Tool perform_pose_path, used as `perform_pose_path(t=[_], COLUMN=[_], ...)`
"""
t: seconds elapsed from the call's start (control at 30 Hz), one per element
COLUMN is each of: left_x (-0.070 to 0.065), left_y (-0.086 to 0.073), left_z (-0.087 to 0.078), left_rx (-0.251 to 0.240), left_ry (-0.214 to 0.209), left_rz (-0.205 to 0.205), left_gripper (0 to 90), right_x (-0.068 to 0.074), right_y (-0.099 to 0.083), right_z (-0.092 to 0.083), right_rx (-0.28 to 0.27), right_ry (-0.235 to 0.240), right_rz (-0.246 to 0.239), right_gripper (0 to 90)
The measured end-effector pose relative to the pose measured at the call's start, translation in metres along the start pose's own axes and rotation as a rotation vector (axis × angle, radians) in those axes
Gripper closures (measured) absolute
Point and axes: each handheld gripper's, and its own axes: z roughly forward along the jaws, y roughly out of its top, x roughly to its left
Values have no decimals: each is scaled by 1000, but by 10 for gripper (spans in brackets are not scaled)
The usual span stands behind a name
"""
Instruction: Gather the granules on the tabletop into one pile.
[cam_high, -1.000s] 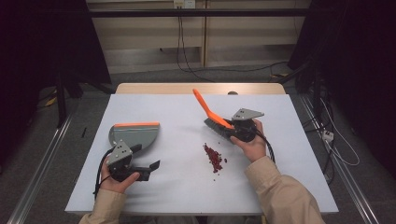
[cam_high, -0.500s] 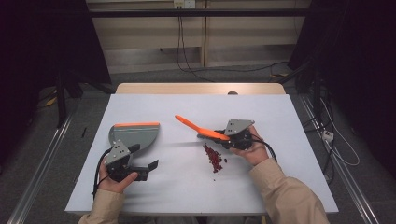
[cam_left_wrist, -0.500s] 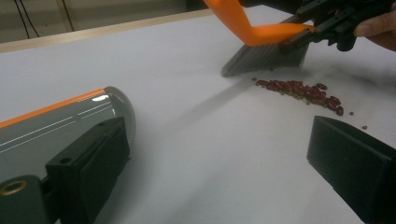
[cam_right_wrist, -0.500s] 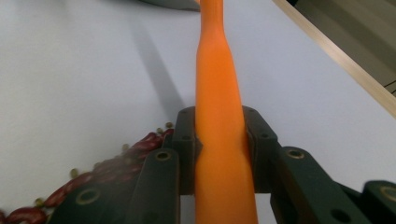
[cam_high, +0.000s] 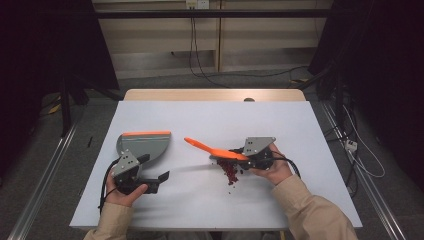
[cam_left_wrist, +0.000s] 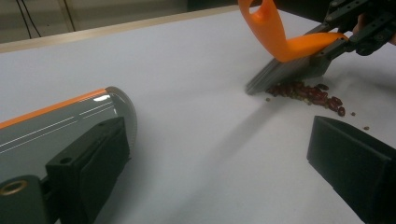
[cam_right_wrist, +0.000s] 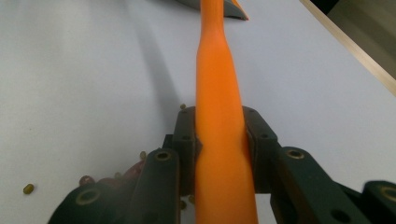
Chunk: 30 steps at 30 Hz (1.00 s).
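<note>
A brush with an orange handle (cam_high: 202, 146) and grey bristles (cam_left_wrist: 292, 74) is clamped by its handle in my right gripper (cam_high: 239, 156), which is shut on it. In the right gripper view both jaws press the handle (cam_right_wrist: 217, 70) of my right gripper (cam_right_wrist: 219, 128). The bristles rest at a small pile of dark red beans (cam_high: 230, 172) (cam_left_wrist: 310, 93). A grey dustpan with an orange lip (cam_high: 145, 144) lies flat at the left. My left gripper (cam_high: 152, 169) (cam_left_wrist: 219, 135) stands open beside it, the dustpan (cam_left_wrist: 56, 126) against its left jaw, nothing between the jaws.
A few loose beans (cam_right_wrist: 28, 188) lie scattered around the pile. The white tabletop (cam_high: 210, 120) has a wooden far edge (cam_high: 215, 95). Metal rails run along the floor on both sides.
The right hand has brought the brush left and down: its handle dropped from steeply raised to nearly level, and the bristles now sit at the beans. The left gripper and dustpan stayed put.
</note>
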Motion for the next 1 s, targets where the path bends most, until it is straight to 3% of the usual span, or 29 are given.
perform_pose_path(t=[0.4, 0.57, 0.8, 0.93, 1.0], left_x=[0, -1, -1, -1, -1], left_y=[0, 0, 0, 0, 0], left_z=[1, 1, 1, 1, 2], left_rx=[2, 3, 3, 4, 4], left_ry=[1, 0, 0, 0, -1], left_rz=[4, 6, 3, 3, 0], left_gripper=[56, 56, 56, 56, 56], right_x=[6, 8, 2, 7, 11], right_y=[-1, 1, 4, 10, 15], right_z=[-4, -4, -11, -16, -18], right_rx=[-34, -40, -97, -123, -124], right_ry=[41, 26, -8, -11, -27], right_rz=[25, 26, 104, 155, 157], right_gripper=[714, 714, 715, 714, 714])
